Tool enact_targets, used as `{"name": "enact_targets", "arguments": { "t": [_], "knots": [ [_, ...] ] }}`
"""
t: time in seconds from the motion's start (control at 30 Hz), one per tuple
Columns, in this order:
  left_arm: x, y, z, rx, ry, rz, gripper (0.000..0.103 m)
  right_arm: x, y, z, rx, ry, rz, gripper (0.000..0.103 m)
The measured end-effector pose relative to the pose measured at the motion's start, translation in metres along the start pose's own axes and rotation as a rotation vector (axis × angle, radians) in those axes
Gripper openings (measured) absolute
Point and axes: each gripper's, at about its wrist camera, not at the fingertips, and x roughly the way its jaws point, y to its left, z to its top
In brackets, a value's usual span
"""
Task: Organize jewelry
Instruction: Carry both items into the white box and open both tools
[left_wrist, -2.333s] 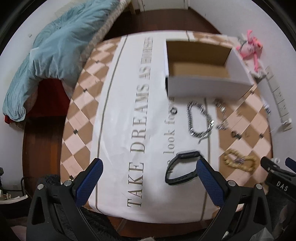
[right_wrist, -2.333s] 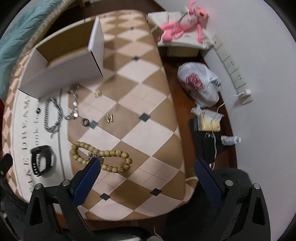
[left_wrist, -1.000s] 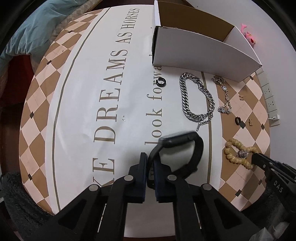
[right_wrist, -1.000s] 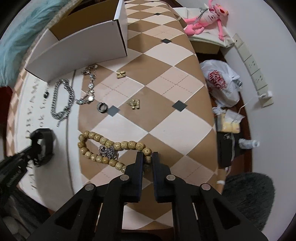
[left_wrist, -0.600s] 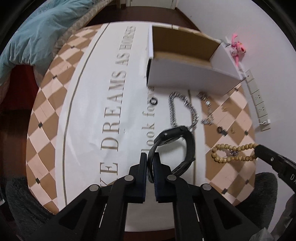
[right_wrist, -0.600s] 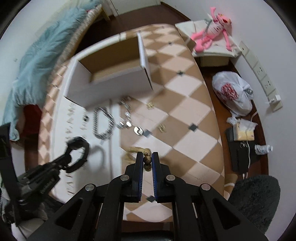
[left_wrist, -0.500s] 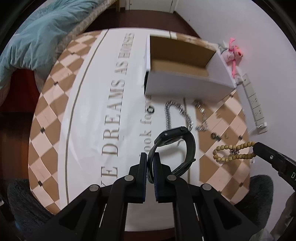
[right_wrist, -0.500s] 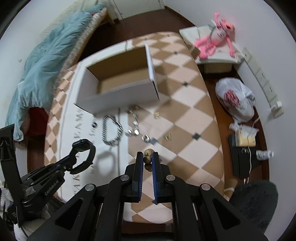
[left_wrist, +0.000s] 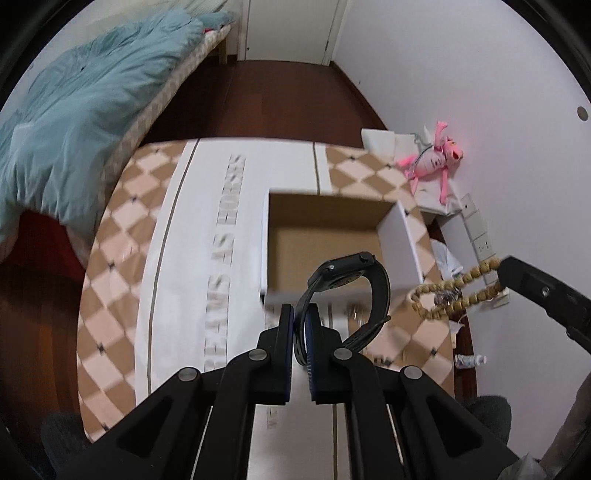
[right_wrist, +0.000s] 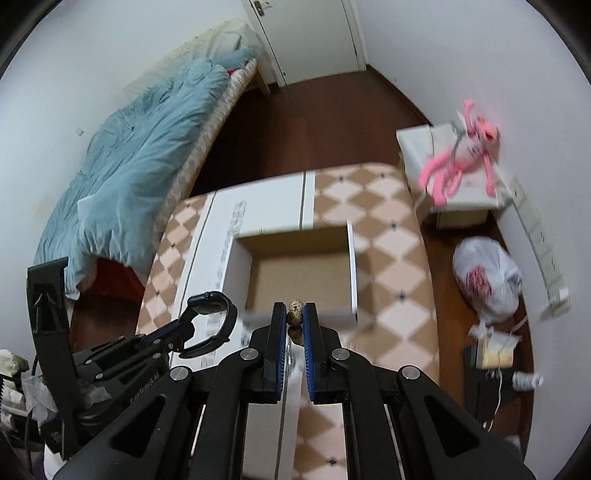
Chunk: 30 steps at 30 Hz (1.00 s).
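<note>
My left gripper (left_wrist: 301, 319) is shut on the strap of a black watch (left_wrist: 352, 291), held in the air just before the open cardboard box (left_wrist: 325, 236). It also shows in the right wrist view (right_wrist: 210, 325). My right gripper (right_wrist: 295, 317) is shut on a wooden bead bracelet (right_wrist: 296, 307), also lifted near the box's (right_wrist: 299, 269) front edge. The bracelet (left_wrist: 448, 295) hangs as a loop from the right gripper's tip in the left wrist view. The box looks empty inside.
The box stands on a checkered cloth with a white lettered strip (left_wrist: 207, 280). A bed with a blue duvet (right_wrist: 133, 158) is at the left. A pink plush toy (right_wrist: 465, 147) lies on a white stand, a plastic bag (right_wrist: 487, 284) on the floor at right.
Both grippers have risen and moved forward toward the box with the watch and the bead bracelet. The other jewelry on the cloth has dropped out of sight below.
</note>
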Motion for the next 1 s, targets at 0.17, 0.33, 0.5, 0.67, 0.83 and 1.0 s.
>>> {"name": "enact_targets", "arguments": {
  "t": [0.17, 0.33, 0.5, 0.67, 0.83, 1.0],
  "knots": [
    [0.017, 0.002, 0.036, 0.002, 0.004, -0.009, 0.004, 0.029, 0.002, 0.040, -0.004, 0.021, 0.003, 0.009],
    [0.044, 0.010, 0.058, -0.022, 0.042, -0.023, 0.004, 0.077, -0.003, 0.062, 0.020, 0.099, 0.004, 0.009],
    [0.075, 0.015, 0.069, -0.039, 0.109, -0.031, 0.004, 0.119, -0.008, 0.069, 0.035, 0.172, 0.004, 0.009],
    [0.097, 0.017, 0.075, -0.073, 0.174, -0.046, 0.012, 0.142, -0.008, 0.072, 0.009, 0.229, 0.034, 0.009],
    [0.100, 0.011, 0.084, -0.067, 0.175, -0.024, 0.024, 0.152, -0.012, 0.075, -0.003, 0.261, 0.032, 0.010],
    [0.089, 0.009, 0.093, -0.064, 0.119, 0.003, 0.076, 0.148, -0.019, 0.074, -0.002, 0.264, 0.005, 0.022]
  ]
}}
